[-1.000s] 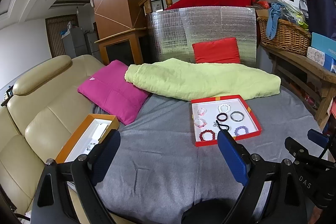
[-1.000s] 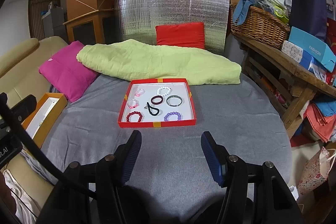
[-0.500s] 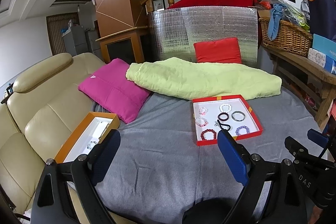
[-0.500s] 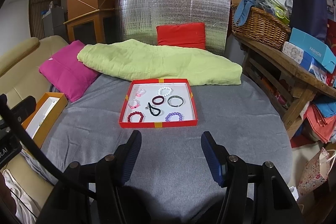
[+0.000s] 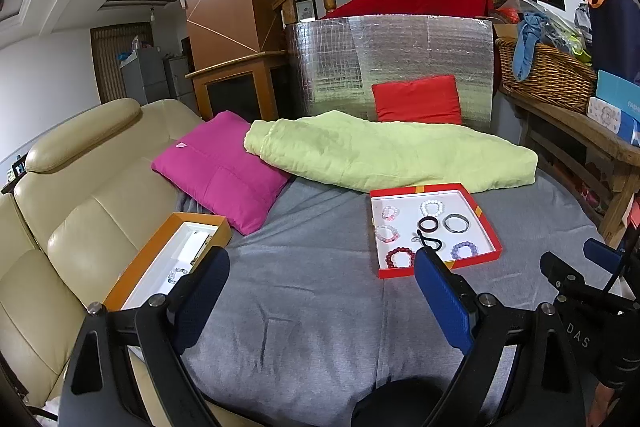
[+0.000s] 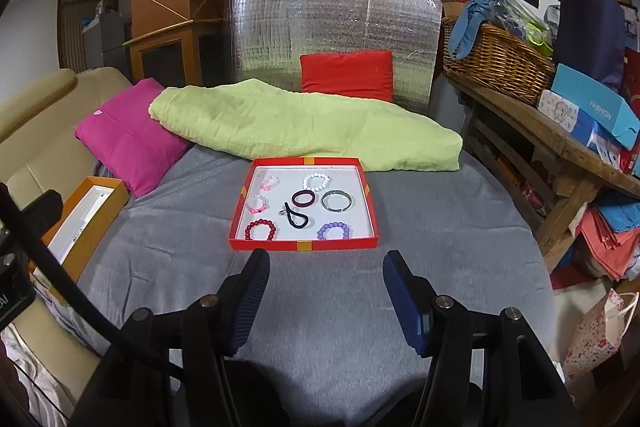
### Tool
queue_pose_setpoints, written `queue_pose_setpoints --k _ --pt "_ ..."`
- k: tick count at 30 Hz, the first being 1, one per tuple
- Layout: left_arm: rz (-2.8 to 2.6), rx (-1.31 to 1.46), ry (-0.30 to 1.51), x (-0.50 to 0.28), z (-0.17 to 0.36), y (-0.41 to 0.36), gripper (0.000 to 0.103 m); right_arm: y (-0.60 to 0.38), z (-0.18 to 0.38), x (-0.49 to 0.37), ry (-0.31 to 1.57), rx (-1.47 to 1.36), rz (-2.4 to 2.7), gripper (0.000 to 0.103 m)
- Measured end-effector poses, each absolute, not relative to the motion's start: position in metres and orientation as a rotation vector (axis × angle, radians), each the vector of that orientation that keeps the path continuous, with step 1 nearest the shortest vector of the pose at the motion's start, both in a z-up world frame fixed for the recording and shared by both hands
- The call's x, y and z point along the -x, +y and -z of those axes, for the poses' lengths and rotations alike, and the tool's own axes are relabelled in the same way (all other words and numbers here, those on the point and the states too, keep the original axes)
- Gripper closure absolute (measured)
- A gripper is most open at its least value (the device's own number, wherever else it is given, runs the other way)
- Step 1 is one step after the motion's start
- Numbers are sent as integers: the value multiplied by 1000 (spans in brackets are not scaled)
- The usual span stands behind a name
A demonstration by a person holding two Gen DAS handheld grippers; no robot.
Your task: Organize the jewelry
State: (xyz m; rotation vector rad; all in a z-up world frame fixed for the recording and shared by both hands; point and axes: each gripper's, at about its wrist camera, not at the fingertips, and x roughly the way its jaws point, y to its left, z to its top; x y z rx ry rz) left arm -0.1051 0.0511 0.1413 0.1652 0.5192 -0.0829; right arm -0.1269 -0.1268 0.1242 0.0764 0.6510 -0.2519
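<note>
A red tray (image 6: 304, 245) with a white floor lies on the grey cloth and holds several bracelets, a black hair tie (image 6: 296, 218) and a small ring (image 6: 282, 213). It also shows in the left wrist view (image 5: 440, 266). An orange box (image 5: 132, 263) with a white inside holds a few small jewelry pieces on the left; it shows in the right wrist view (image 6: 94, 227) too. My right gripper (image 6: 325, 267) is open and empty just before the tray's near edge. My left gripper (image 5: 320, 267) is open and empty over the cloth, between box and tray.
A pink cushion (image 5: 220, 171) and a green folded blanket (image 5: 384, 155) lie behind the tray. A beige sofa (image 5: 68, 195) is at the left. A wooden bench (image 6: 560, 147) with a basket and boxes stands at the right.
Both views have crept slightly forward toward the tray. Both grippers stay open and empty.
</note>
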Motion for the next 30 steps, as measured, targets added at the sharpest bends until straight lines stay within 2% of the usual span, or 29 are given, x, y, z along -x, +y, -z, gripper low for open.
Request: queue_pose_setpoints --k 30 --pt "93 -166 557 100 -132 54 9 -125 -119 121 656 -75 258 40"
